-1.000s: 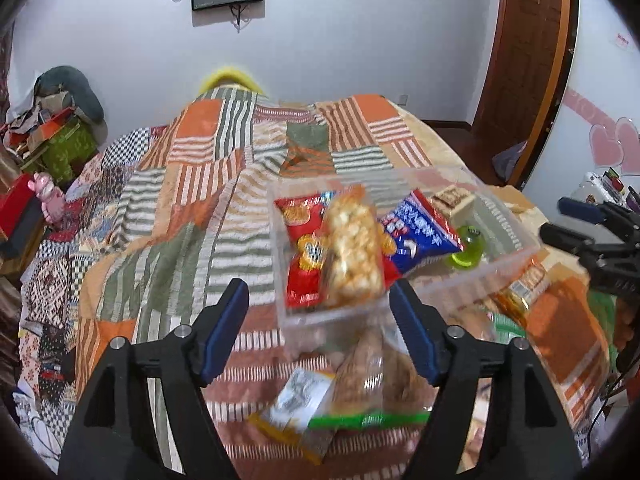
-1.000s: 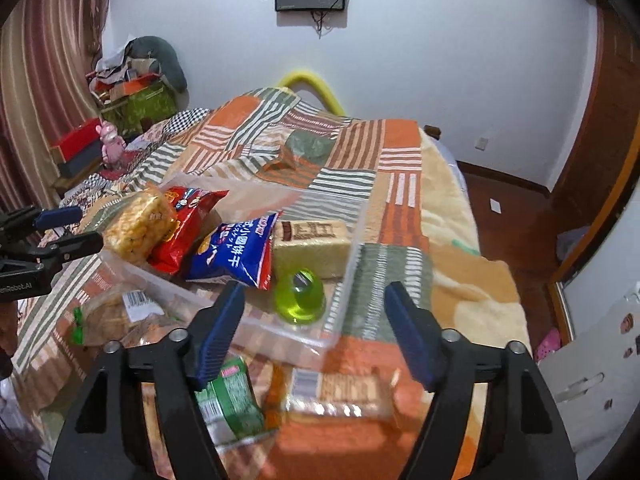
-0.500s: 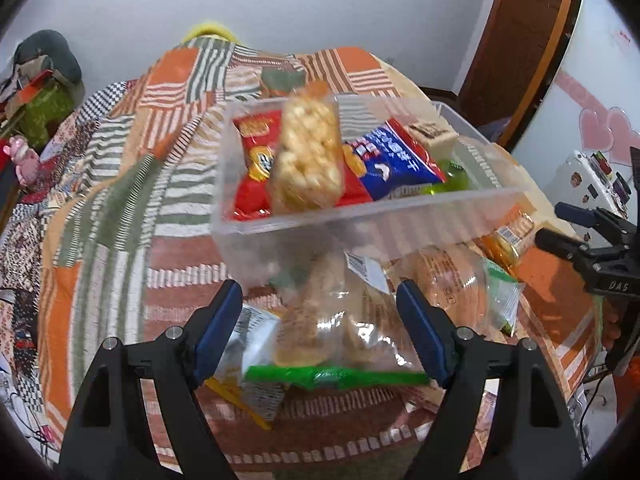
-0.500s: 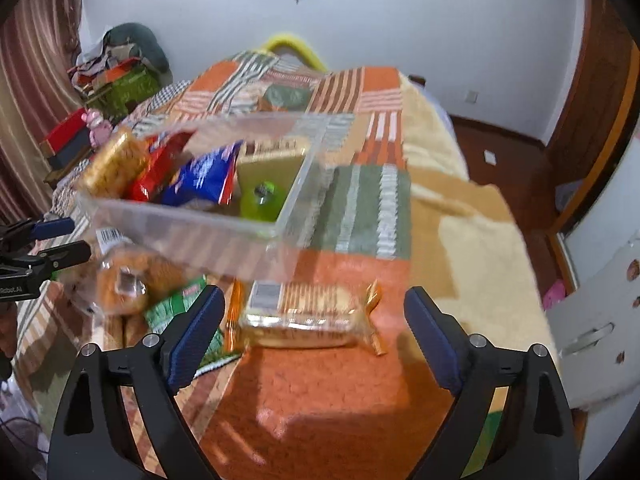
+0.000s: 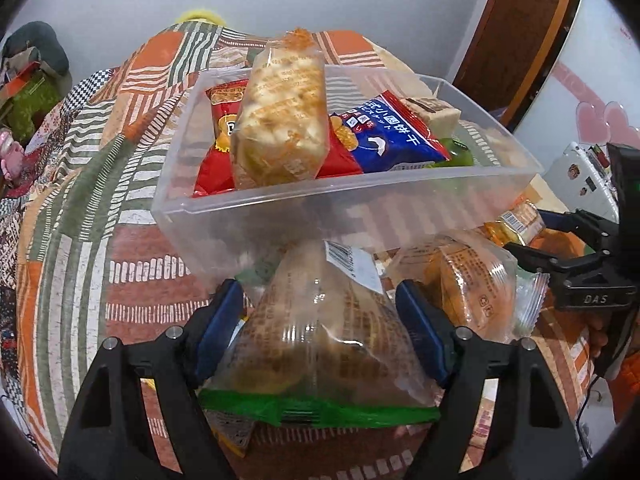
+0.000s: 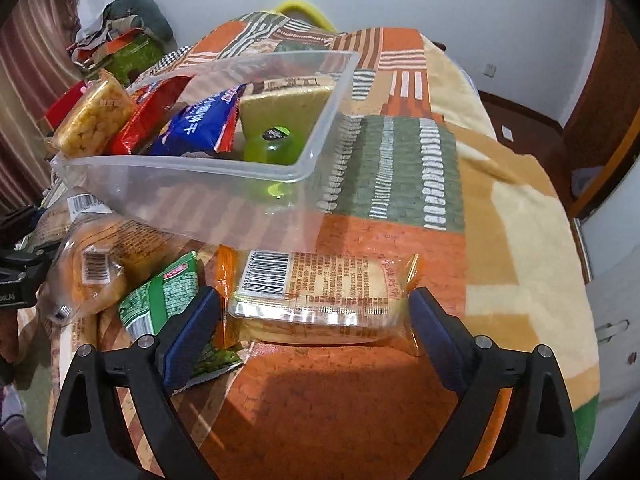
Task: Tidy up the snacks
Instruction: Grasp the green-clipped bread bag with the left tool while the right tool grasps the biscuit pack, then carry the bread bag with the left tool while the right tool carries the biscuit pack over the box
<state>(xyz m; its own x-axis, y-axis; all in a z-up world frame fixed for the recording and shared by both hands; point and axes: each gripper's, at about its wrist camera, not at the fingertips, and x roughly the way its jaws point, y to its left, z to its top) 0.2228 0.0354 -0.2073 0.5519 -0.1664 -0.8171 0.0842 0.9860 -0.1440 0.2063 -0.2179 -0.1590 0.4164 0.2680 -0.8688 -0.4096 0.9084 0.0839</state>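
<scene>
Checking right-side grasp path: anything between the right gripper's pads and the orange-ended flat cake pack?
Nothing, per the right wrist view: cake pack already sits between the right gripper's open pads.

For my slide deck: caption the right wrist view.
Right claw open around a clear-wrapped cracker pack on the patchwork blanket, beside a clear plastic snack bin.

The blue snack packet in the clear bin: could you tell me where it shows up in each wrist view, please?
Left wrist: blue snack packet, upper centre-right, inside the clear bin.
Right wrist: blue snack packet, upper left, inside the bin.
Shared landmark: green jelly cup beside it.
</scene>
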